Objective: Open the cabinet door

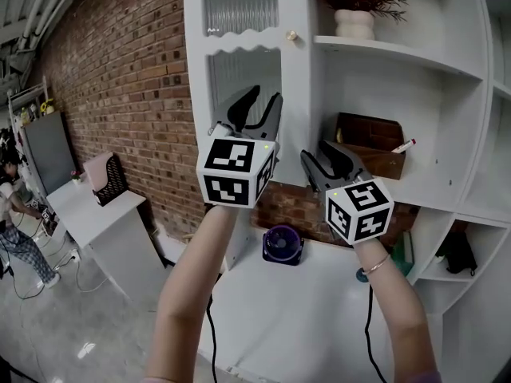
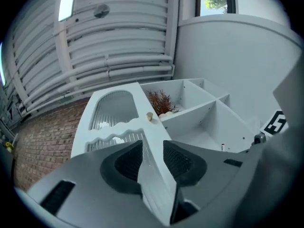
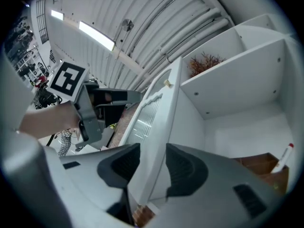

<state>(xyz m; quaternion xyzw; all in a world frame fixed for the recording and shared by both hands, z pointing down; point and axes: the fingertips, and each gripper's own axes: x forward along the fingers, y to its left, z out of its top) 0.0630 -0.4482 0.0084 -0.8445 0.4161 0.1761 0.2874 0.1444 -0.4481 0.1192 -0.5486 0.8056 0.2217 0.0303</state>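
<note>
The white cabinet door has ribbed glass panels and a small gold knob, and it stands swung out from the shelf unit. My left gripper reaches up at its lower part. In the left gripper view the door's edge runs between both pads, which press on it, below the knob. My right gripper sits lower right, by the door's bottom corner. In the right gripper view the door fills the gap between the pads.
The open shelves hold a potted dried plant, a brown box with a marker pen, and dark items lower right. A purple round device sits on the white counter. A brick wall and a person are at the left.
</note>
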